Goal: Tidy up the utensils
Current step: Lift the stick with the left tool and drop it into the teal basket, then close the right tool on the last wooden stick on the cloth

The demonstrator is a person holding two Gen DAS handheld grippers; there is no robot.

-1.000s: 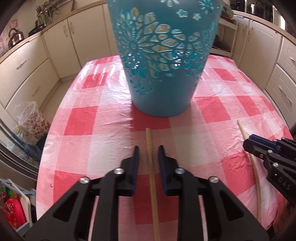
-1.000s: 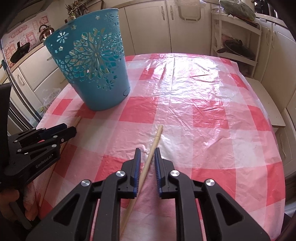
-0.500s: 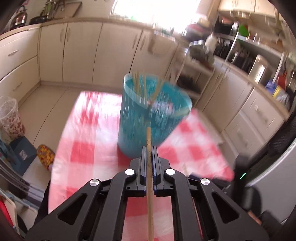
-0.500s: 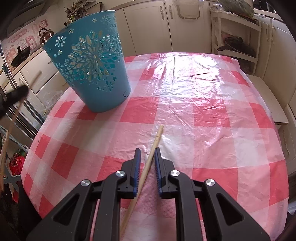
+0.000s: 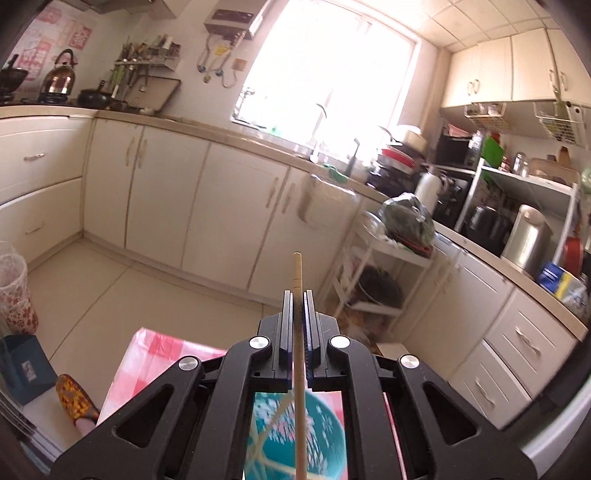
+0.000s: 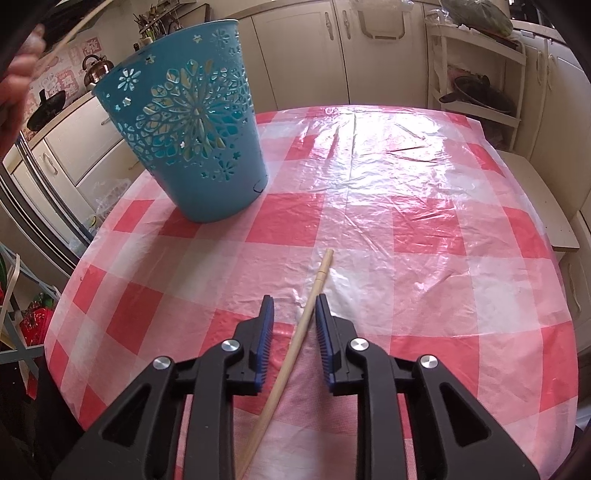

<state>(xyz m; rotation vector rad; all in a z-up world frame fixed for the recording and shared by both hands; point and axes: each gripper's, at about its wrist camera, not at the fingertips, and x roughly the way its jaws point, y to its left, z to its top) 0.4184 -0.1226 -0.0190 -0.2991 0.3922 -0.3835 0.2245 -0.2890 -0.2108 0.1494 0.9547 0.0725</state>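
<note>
My left gripper (image 5: 296,295) is shut on a wooden chopstick (image 5: 297,273) and holds it raised high, pointing out at the kitchen. The blue cut-out basket (image 5: 317,435) shows blurred below it, with several sticks inside. In the right wrist view the basket (image 6: 192,147) stands upright on the red-checked tablecloth (image 6: 406,206) at the far left. My right gripper (image 6: 294,301) is open, low over the cloth, with a second wooden chopstick (image 6: 295,350) lying between its fingers. A thin stick (image 6: 74,27) crosses the top left corner there.
Cream cabinets (image 5: 221,199) line the walls. A white rack (image 6: 476,66) with pans stands behind the table. A bench (image 6: 543,206) sits to the table's right. A slipper (image 5: 75,402) and a blue box (image 5: 22,369) lie on the floor at the left.
My left gripper shut on its chopstick, lifted it off the cloth and swung up above the basket. My right gripper stayed around its chopstick and opened a little wider.
</note>
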